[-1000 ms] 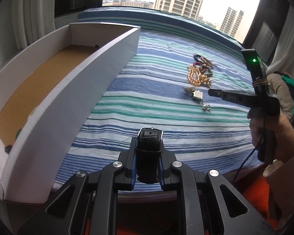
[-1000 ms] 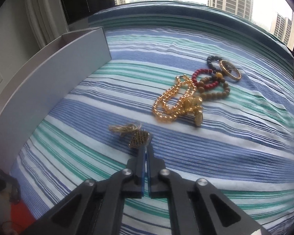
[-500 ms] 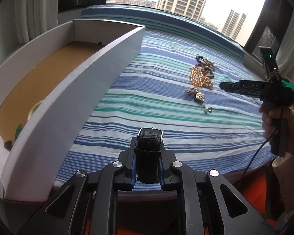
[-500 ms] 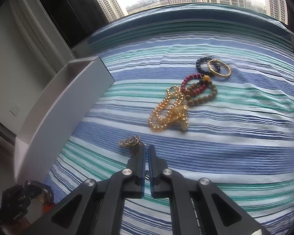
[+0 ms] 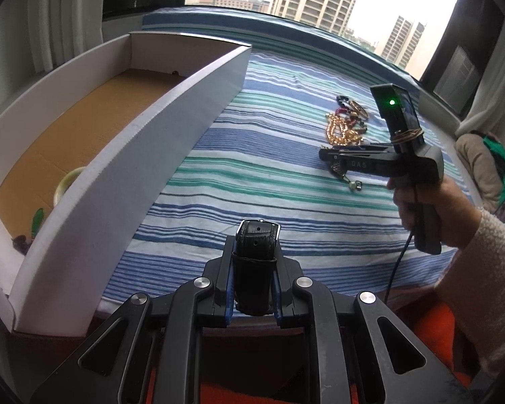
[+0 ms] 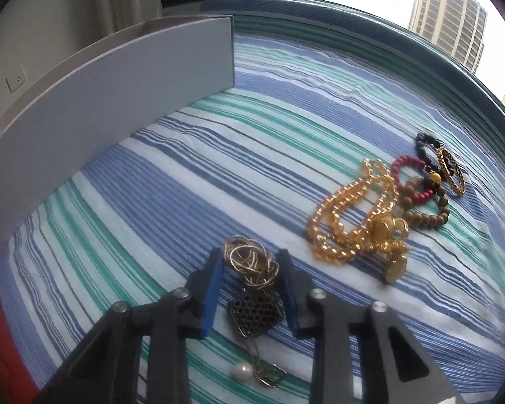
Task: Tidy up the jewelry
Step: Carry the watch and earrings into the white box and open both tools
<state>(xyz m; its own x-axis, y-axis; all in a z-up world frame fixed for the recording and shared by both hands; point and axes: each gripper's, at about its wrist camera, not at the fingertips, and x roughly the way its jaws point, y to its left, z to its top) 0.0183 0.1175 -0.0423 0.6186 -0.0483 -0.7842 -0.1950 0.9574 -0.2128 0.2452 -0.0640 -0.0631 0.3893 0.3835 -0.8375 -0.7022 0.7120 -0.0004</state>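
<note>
Pickup step in hand: right gripper (image 6: 249, 281) is held wide open round the chain necklace (image 6: 250, 264) mid-bed (image 6: 185, 181). Left gripper (image 5: 254, 282) is clamped on a watch strap (image 5: 256, 252) nr the box (image 5: 134, 155). Next: right to be closed, lifted.

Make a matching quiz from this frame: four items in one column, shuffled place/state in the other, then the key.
Items:
1. black watch strap
2. tangled gold chain
3. pearl
4. amber bead necklace

Places/states:
A. heaped on the striped cloth beside the red bead bracelet
B. clamped in the left gripper
C. between the open fingers of the right gripper
D. on the cloth below the lattice pendant

Pairs: 1-B, 2-C, 3-D, 4-A
</note>
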